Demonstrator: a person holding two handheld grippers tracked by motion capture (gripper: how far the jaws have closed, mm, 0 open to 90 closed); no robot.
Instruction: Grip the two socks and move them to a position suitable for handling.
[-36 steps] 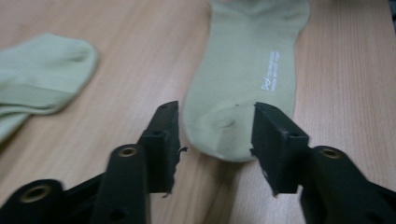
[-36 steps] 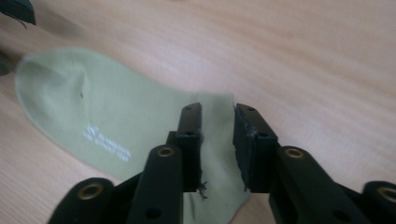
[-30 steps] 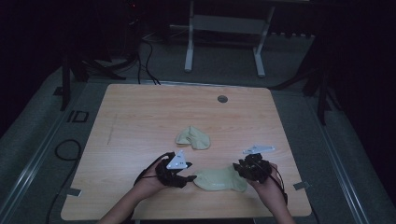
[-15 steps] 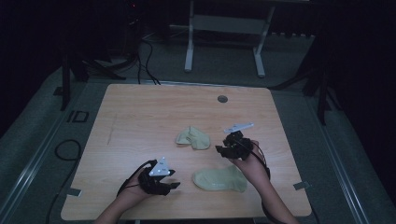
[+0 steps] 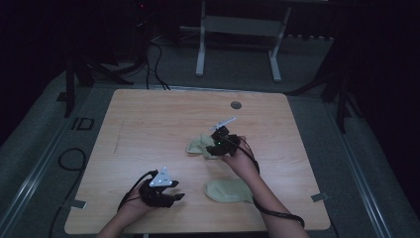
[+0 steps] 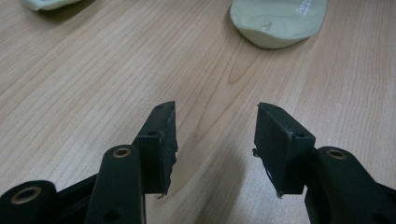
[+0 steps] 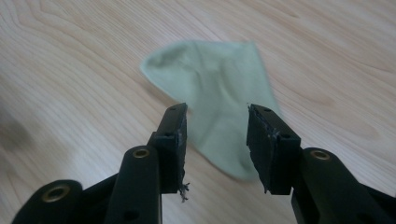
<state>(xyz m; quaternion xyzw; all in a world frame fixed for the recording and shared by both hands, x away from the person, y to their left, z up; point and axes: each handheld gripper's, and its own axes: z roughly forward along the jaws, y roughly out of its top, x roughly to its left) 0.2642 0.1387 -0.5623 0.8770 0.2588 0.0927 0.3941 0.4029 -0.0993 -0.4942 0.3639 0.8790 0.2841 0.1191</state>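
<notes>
Two pale green socks on wooden table (image 5: 148, 114). Far sock (image 5: 198, 147): crumpled, at table centre, directly in front of right gripper (image 5: 221, 140); seen through right gripper view (image 7: 219, 98) as flat cloth spread on wood, toe end pointing toward camera, lying beyond and beneath jaw tips. Near sock (image 5: 229, 190): laid flat close to front edge, beside right forearm (image 5: 257, 191), well apart from far sock; rounded end visible at top of left gripper view (image 6: 275, 21).

Right gripper (image 7: 217, 140): jaws spread, recently opened wider, pads apart with cloth visible in gap but no pad pressing on it. Nothing pinched. Hand extended forward over table centre, cable (image 5: 277, 214) trailing along forearm.

Left gripper (image 5: 159, 191): low over front-left part of table, grey three-cornered plate (image 5: 162, 177) on top, jaw tips pointing right toward near sock. Jaws spread about halfway, bare wood between pads (image 6: 161, 140) in left gripper view (image 6: 215, 140); nothing held. Near sock well clear of tips. Edge of far sock just visible at top-left corner of same view.

Round grey grommet (image 5: 236, 105) set in far part of tabletop. White stand legs (image 5: 200, 54) on dark floor behind table.
</notes>
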